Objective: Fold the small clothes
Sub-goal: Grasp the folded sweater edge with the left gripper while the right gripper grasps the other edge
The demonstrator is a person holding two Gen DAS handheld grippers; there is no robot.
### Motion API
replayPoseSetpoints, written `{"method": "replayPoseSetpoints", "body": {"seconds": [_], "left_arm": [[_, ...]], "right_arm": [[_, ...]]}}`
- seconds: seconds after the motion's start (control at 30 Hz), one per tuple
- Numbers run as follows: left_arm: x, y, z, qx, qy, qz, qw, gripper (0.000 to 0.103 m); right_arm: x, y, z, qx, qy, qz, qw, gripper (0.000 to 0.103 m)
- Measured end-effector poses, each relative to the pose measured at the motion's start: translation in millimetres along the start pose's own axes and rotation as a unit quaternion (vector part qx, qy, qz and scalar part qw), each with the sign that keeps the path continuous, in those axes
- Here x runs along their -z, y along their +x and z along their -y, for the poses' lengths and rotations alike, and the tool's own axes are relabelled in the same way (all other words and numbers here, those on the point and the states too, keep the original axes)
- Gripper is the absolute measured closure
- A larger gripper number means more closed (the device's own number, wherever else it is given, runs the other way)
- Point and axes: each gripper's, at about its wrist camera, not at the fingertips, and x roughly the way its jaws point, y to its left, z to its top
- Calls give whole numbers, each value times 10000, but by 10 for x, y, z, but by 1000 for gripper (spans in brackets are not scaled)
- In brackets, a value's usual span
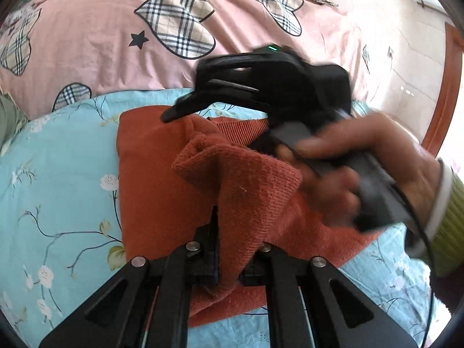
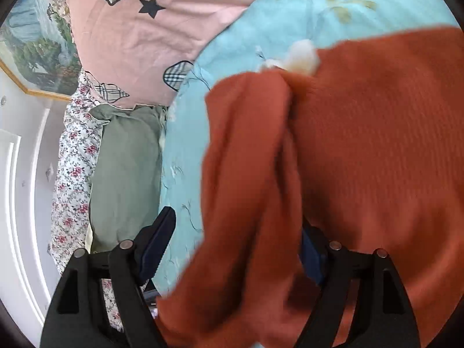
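While the rust-orange knitted garment lay partly spread on the light blue floral sheet, near the sheet's far edge where the pink heart-print quilt began, the left gripper was pinched tight on a raised fold of it, the knit standing up in a peak between the closed jaws. The right gripper, blurred in the left wrist view, reached over the far side of the garment in the person's hand. Its jaws stood wide apart, with a loose hanging flap of the knit lying between the fingers but no pad pressing on it. The risk, as I judged it, was that the flap would slide out before the right jaws closed, or that they would bite several layers at once and bunch the fold. A pull from the left grip could also drag the whole garment askew on the sheet.
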Motion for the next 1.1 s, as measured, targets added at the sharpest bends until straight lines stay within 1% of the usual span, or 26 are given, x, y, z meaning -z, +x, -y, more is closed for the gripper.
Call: {"method": "replayPoseSetpoints", "body": {"seconds": [0.03,0.07,0.1,0.13,0.2,0.3,0.4,0.43,0.5,0.6,0.63,0.7,0.83,0.9,1.0,1.03,1.07,1.1], "left_arm": [[-5,-14,26,-48,65,10,10000,96],[-14,-41,52,-63,111,31,9999,96],[-36,-82,81,-7,131,59,9999,96],[-36,-150,131,50,144,107,9998,96],[-120,-236,250,279,196,228,9992,96],[-208,-277,546,600,397,322,9969,96],[-235,-172,924,811,623,237,9945,96],[-223,-97,1042,869,676,161,9938,96],[-171,76,1225,990,735,-8,9924,96],[-80,317,1376,1047,765,-290,9911,96],[-51,365,1406,1045,774,-357,9909,96],[-8,447,1429,1016,763,-442,9909,96],[-23,515,1396,1126,679,-480,9902,95],[-12,557,1403,1221,668,-562,9887,94],[44,663,1376,1348,677,-839,9850,89],[62,651,1336,1426,601,-908,9838,86],[65,618,1294,1521,534,-950,9823,86],[58,569,1234,1615,460,-986,9808,85]], "right_arm": [[-44,17,-31,75,-83,-12,9999,57],[-80,32,-64,140,-152,-36,9998,71],[-106,-12,-103,158,-208,25,9997,78],[-113,-94,-153,172,-339,119,9992,82],[-86,-320,-255,199,-653,330,9971,83],[0,-853,-301,218,-919,734,9928,83],[55,-1293,-159,508,-974,991,9890,84],[68,-1412,-64,688,-956,1044,9875,84],[97,-1572,192,869,-778,1081,9873,84],[142,-1645,547,1200,-606,1060,9852,84],[152,-1641,652,1233,-519,1049,9854,84],[171,-1648,756,1162,-453,1081,9863,84],[178,-1704,751,1176,-585,1218,9838,85],[184,-1714,763,1377,-584,1244,9809,85],[210,-1681,828,1642,-481,1223,9776,85],[230,-1680,851,1801,-474,1228,9748,85],[243,-1691,857,1867,-465,1256,9732,85],[267,-1728,875,1917,-420,1321,9716,82]]}}
